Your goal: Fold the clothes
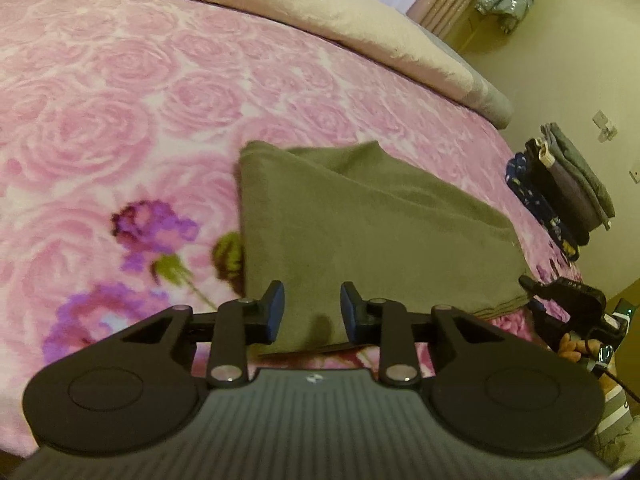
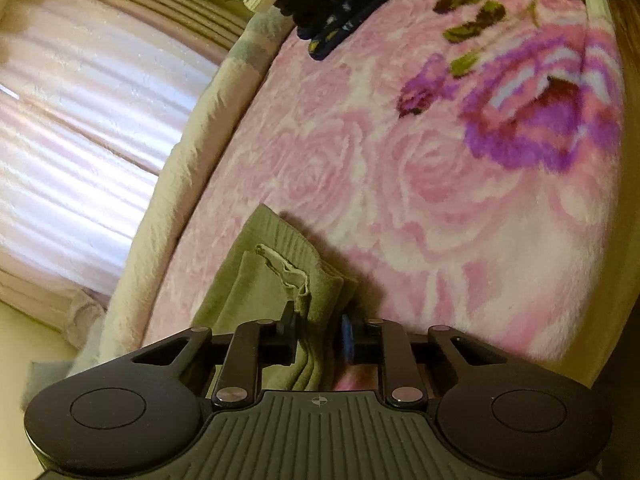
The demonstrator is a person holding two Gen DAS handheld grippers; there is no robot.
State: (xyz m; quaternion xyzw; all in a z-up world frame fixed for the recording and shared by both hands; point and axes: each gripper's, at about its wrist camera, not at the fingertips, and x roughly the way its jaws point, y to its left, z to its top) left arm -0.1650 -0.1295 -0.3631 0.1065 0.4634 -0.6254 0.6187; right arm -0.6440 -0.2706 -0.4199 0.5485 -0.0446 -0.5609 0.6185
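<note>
An olive-green garment (image 1: 360, 220) lies folded flat on the pink rose blanket (image 1: 120, 100). My left gripper (image 1: 312, 312) stands open over the garment's near edge, with fabric showing in the gap between its blue pads. At the garment's right corner the left wrist view catches my right gripper (image 1: 560, 296), held by a hand (image 1: 572, 346). In the right wrist view, the right gripper (image 2: 319, 328) is shut on a bunched, layered edge of the olive garment (image 2: 260, 292); a pale inner seam shows just ahead of the fingers.
A stack of folded dark and grey clothes (image 1: 568, 188) sits at the bed's right edge, also seen as the stack (image 2: 340, 0). A beige quilt (image 1: 320, 12) runs along the far side. Curtains (image 2: 60, 120) hang beyond the bed.
</note>
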